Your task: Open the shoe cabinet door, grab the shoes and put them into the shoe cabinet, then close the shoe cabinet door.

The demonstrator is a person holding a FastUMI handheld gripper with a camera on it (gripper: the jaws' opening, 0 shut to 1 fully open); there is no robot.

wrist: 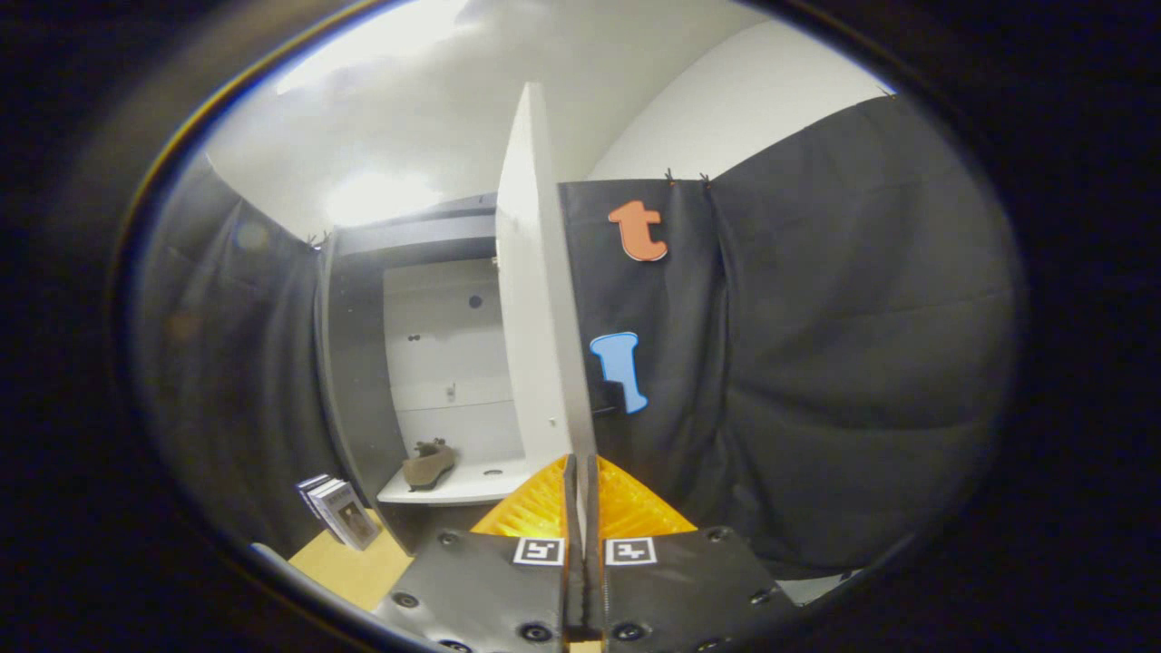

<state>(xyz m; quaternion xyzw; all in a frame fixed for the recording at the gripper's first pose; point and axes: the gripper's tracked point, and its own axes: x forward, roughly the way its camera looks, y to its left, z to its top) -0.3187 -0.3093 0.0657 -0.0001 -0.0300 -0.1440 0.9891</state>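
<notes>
One shoe (429, 464), brownish, is seen lying on the white lower shelf (463, 488) inside the shoe cabinet (363, 363), ahead of the tool and off to its left. Cabinet door (540, 299) is swung open, seen edge-on, standing upright straight ahead of the tool. Its lower edge is caught between the two fingers (544, 503), which are pressed nearly together with the thin panel in the narrow gap; the tool (580, 472) is clenched on the door edge. White back panels of the cabinet interior are seen beyond the shoe, with a few small dark holes and a small fitting on them. Dark cabinet side wall is noted left of the shelf. A small stack of books or boxes (337, 510) is seen leaning near the cabinet's lower left corner, resting on a tan floor (354, 567). Black cloth wall (834, 345) hangs right of the door, beyond the fingers. White ceiling with bright light glare is seen above the cabinet.
</notes>
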